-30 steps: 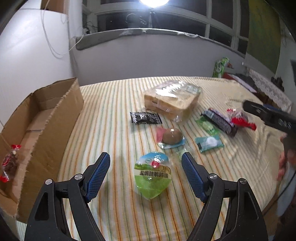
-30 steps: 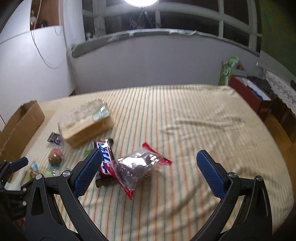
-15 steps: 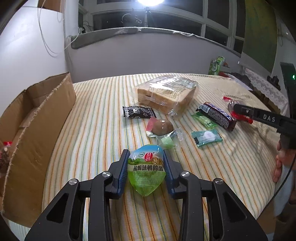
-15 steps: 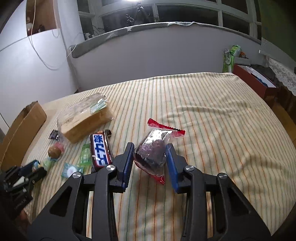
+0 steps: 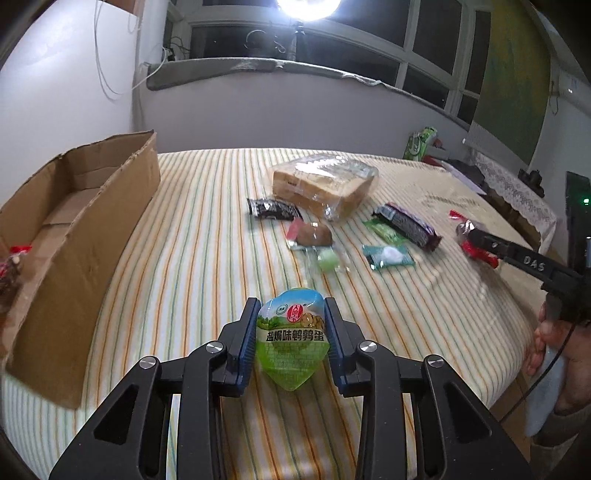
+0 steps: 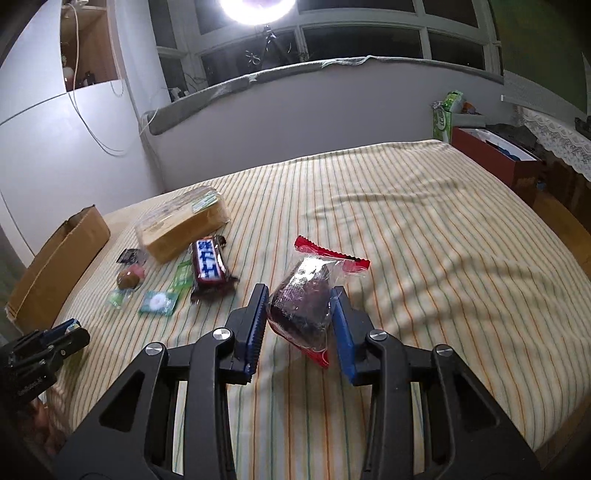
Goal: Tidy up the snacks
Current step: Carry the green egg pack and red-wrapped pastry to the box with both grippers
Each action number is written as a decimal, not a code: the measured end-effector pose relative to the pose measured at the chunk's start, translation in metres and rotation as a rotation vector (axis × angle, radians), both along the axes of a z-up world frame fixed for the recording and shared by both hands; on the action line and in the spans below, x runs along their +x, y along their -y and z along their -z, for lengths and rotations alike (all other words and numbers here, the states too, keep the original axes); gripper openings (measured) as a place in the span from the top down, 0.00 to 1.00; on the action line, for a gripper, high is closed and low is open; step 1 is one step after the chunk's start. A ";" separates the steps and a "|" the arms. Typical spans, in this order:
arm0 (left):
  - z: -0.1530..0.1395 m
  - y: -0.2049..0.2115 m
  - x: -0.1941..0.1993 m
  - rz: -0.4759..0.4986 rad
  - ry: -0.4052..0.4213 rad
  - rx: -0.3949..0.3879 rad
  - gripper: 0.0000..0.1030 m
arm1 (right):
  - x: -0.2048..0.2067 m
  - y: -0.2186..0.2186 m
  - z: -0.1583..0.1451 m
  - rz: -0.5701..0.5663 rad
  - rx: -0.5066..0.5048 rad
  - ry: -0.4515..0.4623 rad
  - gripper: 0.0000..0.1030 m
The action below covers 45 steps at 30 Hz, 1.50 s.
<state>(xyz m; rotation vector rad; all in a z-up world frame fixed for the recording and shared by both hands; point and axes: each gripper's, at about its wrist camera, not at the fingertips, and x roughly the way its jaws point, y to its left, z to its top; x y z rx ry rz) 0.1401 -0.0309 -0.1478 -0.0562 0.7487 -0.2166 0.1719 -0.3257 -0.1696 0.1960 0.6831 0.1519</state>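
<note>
A bed point(image 6: 424, 229) covered by a striped sheet is set against a low grey wall point(image 6: 295, 122) topped by a padded ledge. Dark window panes point(image 5: 351, 48) are seen above it, and a bright round lamp point(image 6: 256, 9) is mounted at the top. White wall panels point(image 5: 55, 92) with a hanging cable are seen at left; a lace-covered cabinet point(image 6: 554, 133) stands at right

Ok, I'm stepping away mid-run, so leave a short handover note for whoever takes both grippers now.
Left gripper: shut on the green egg pouch.
Right gripper: shut on the dark clear-wrapped snack.
Cardboard box stands at the bed's left edge, with one red-wrapped snack inside.
Left on the striped sheet: bread bag, chocolate bar, black sachet and the small packets beside them.
</note>
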 end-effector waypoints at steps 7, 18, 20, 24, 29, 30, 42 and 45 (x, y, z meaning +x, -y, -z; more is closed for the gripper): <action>-0.001 0.016 -0.011 0.019 0.013 0.019 0.69 | -0.017 -0.003 0.000 0.000 0.019 0.011 0.65; -0.095 0.015 -0.036 0.049 0.239 -0.030 0.69 | -0.068 -0.035 -0.111 -0.012 -0.060 0.227 0.65; -0.114 0.007 -0.045 0.048 0.284 -0.045 0.69 | -0.080 -0.043 -0.128 -0.013 -0.081 0.259 0.65; -0.128 -0.008 -0.057 0.036 0.313 -0.071 0.69 | -0.093 -0.062 -0.143 -0.028 -0.112 0.273 0.65; -0.124 -0.025 -0.067 0.018 0.314 -0.096 0.69 | -0.096 -0.086 -0.144 -0.059 -0.132 0.267 0.65; -0.124 -0.028 -0.068 0.014 0.314 -0.099 0.69 | -0.096 -0.091 -0.143 -0.066 -0.134 0.265 0.65; -0.112 -0.069 -0.059 -0.078 0.304 -0.119 0.69 | -0.065 -0.161 -0.122 -0.201 -0.165 0.202 0.65; -0.106 -0.090 -0.059 -0.117 0.295 -0.123 0.69 | -0.055 -0.197 -0.118 -0.267 -0.165 0.194 0.65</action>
